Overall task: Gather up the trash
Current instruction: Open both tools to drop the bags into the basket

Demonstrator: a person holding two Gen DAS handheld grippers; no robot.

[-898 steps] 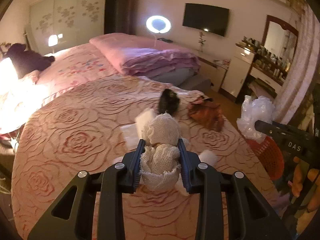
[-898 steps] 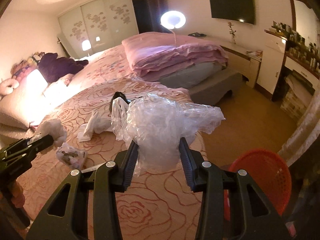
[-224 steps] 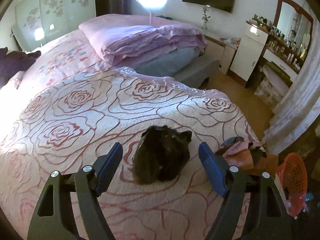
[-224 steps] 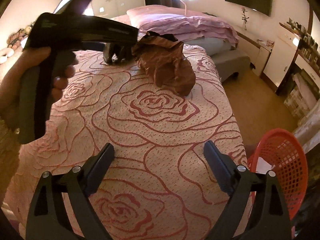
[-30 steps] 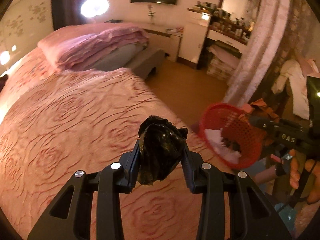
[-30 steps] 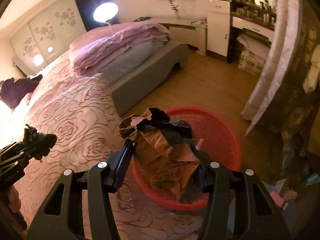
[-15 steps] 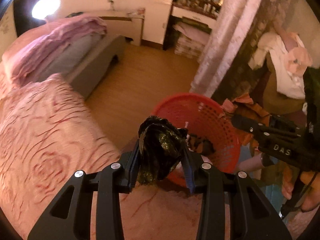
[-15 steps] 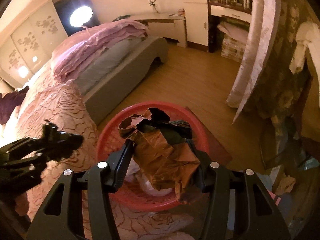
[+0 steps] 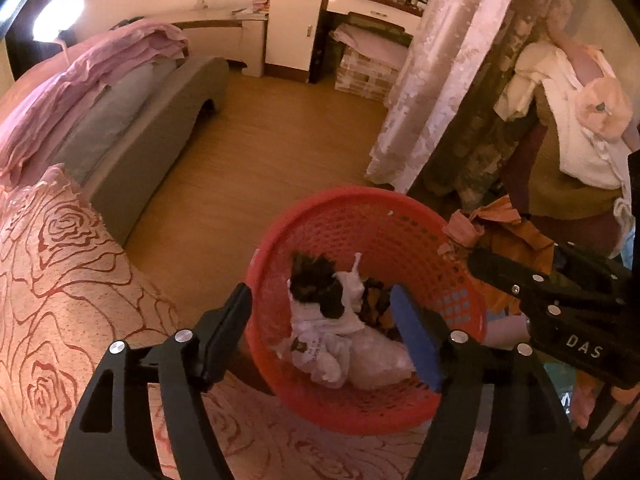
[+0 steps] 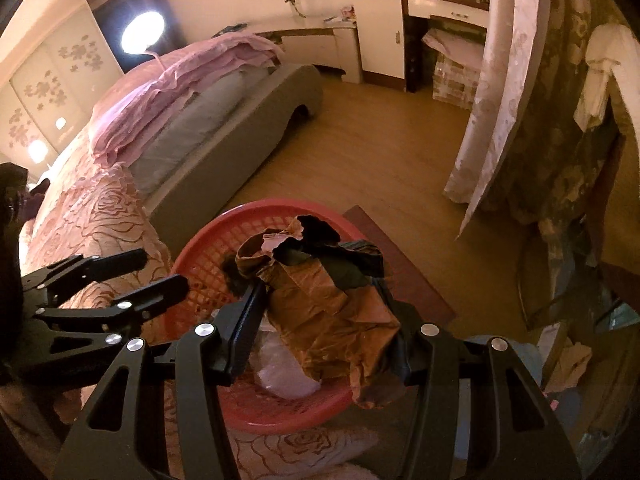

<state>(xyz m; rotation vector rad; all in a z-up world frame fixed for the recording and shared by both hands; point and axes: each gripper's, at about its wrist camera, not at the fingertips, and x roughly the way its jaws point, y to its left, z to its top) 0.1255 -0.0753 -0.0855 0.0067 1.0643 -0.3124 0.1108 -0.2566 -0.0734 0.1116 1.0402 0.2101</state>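
- Hovering over red basket (image 9: 420, 236): left tongs (image 9: 326, 332), jaws just opened, nothing between (black bag (image 9: 316, 288) lies inside).
- Right tongs (image 10: 324, 328) clamp crumpled brown paper (image 10: 324, 312).

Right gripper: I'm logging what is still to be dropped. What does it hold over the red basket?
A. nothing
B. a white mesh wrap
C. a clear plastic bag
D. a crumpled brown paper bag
D: the right gripper is clamped on a crumpled brown paper bag above the red basket.

The left hand-held gripper (image 9: 322, 330) hangs over the red basket (image 9: 400, 232), its jaws just opened and empty. A black bag (image 9: 314, 286) lies on white bags (image 9: 320, 344) inside; the rose-patterned bedspread (image 9: 60, 264) spreads at nine o'clock.
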